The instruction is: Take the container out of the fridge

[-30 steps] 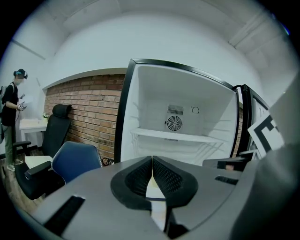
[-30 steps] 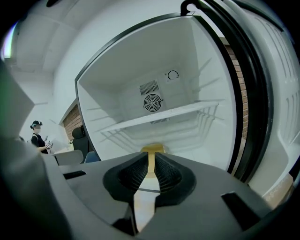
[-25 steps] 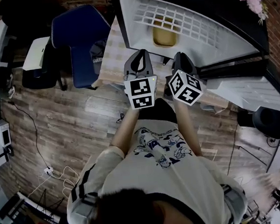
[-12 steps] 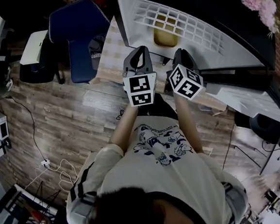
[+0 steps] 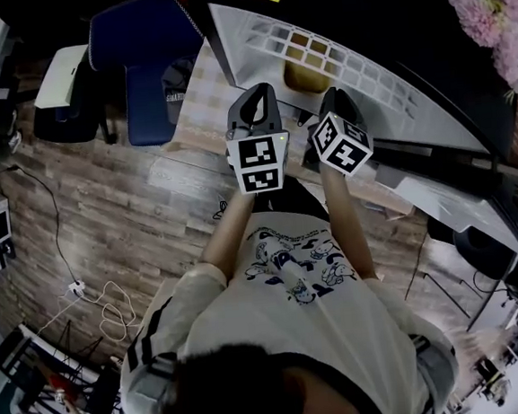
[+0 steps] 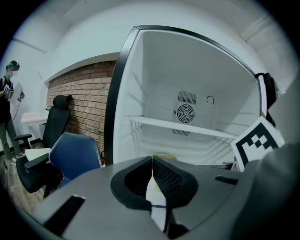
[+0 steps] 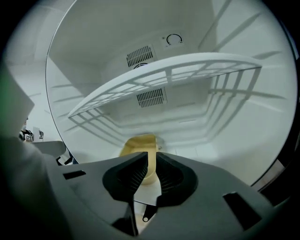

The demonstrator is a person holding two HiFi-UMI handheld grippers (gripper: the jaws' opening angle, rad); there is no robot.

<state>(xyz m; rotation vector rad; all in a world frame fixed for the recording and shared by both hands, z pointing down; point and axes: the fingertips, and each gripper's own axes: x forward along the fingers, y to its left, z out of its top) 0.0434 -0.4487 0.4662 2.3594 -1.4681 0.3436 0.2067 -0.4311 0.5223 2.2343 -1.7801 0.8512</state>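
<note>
Facing the open white fridge (image 5: pixel 253 40), the person holds the left gripper (image 5: pixel 254 103) and the right gripper (image 5: pixel 335 100) side by side just in front of its opening, the marker cubes turned up toward the head camera; the two grippers are near each other but not touching.

In the left gripper view the dark ribbed fingers (image 6: pixel 169 177) are closed, their tips meeting with nothing between them; beyond them lie the fridge's white back wall, a round fan grille (image 6: pixel 186 112) and a white shelf running across; a sliver of yellow shows just over the jaw tips.

In the right gripper view the jaws stand slightly apart with a narrow gap between the pads (image 7: pixel 133 174); nothing is gripped; the rounded yellow container (image 7: pixel 138 144) shows through and above that gap, farther in and clear of the jaws.

The container sits on the floor of the fridge's lower compartment, beneath the white wire shelf (image 7: pixel 178 70); from the head view it shows through the shelf grid, ahead of the space between the two grippers and nearer the right one.

A blue padded chair (image 5: pixel 142 58) stands to the left of the fridge on the wood-plank floor (image 5: pixel 115 214); a red brick wall (image 6: pixel 79 98) rises behind it; pink flowers (image 5: pixel 490 10) sit at the upper right of the head view.
</note>
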